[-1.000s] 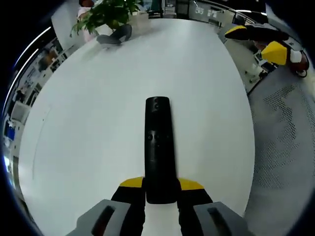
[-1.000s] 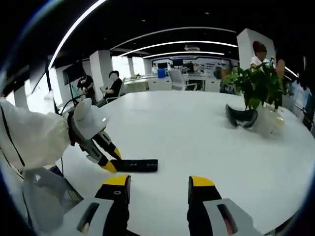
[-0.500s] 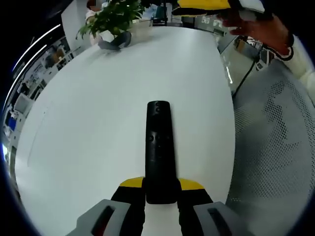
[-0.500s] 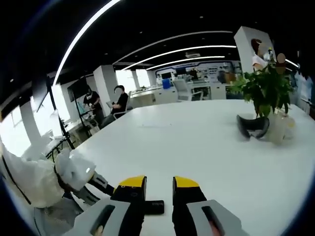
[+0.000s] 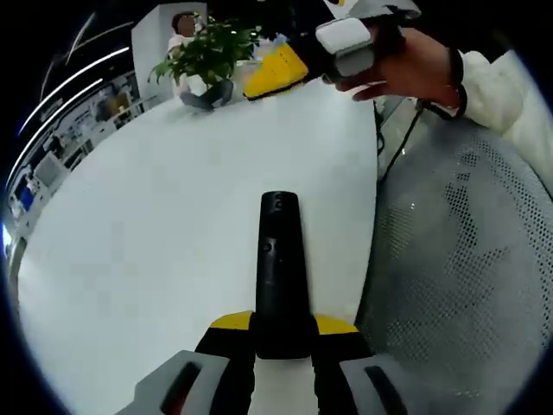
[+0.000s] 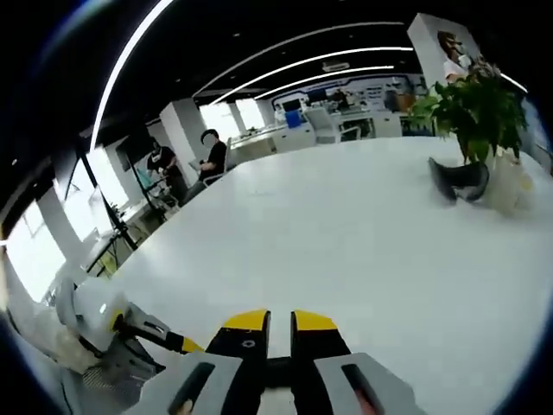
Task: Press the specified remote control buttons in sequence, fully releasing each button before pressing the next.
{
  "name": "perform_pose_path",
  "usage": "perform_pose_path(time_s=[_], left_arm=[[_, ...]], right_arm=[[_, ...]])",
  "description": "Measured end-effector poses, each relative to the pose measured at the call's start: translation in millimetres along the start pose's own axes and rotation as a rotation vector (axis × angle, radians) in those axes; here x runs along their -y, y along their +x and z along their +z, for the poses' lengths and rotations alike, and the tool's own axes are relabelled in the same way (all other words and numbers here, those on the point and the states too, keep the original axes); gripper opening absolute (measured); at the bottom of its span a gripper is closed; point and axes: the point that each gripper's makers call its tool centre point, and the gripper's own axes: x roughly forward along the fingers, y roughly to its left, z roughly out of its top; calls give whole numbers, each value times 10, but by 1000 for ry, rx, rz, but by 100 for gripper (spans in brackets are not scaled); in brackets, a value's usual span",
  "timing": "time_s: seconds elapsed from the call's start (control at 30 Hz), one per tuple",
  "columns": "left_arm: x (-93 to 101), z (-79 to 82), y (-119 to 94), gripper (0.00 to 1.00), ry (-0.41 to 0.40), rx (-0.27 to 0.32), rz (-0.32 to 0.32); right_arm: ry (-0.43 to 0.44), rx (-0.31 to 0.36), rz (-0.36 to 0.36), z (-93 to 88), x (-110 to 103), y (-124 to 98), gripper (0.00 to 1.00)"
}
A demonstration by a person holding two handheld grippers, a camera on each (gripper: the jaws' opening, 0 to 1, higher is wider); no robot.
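Left gripper view: black remote control [image 5: 279, 268] is clamped at its near end by the left claw [image 5: 281, 327], over the white bench [image 5: 155, 225]. Right claw [image 6: 270, 322] is seen nearly closed, gripping nothing, above the remote. Potted plant [image 6: 473, 112] is noted at the bench's far edge.

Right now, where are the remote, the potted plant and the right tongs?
Remote [image 5: 280, 268], left gripper view: middle of its black body.
Potted plant [image 6: 473, 108], right gripper view: its green leaves.
Right tongs [image 6: 280, 321], right gripper view: between the yellow tips.
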Motion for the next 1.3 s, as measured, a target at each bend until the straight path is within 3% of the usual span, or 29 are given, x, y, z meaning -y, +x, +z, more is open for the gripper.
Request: perform_pose_path(time_s=[0.1,0.2,0.3,0.47,0.57,0.63,0.73,0.83,0.93,1.07,1.3], left_arm=[[145,30,13,23,-21,48,-52],[144,25,14,24,20,37,-28],[140,17,4,24,4,50,-34],[148,13,0,24,35,78,-49],[158,11,1,24,57,89,-54],[152,14,0,24,64,89,-54],[141,8,9,25,71,92,-58],[141,-1,27,25,117,96,-53],[132,-8,7,25,102,97,-54],[123,-10,12,25,99,99,-55],[112,4,19,25,96,103,-54]], right_arm=[[-6,-51,-3,-151,6,25,0],[-7,-64,-1,-178,-4,30,0],[-7,-75,5,-200,-16,26,0],[22,-213,4,-493,-22,4,0],[46,-232,4,-540,7,37,0],[103,-288,14,-654,-5,34,0],[122,-339,36,-753,-36,60,0],[94,-331,55,-725,-112,74,0],[26,-403,2,-845,-13,86,0],[-7,-402,2,-841,-32,114,0],[-5,-443,-11,-915,31,145,0]])
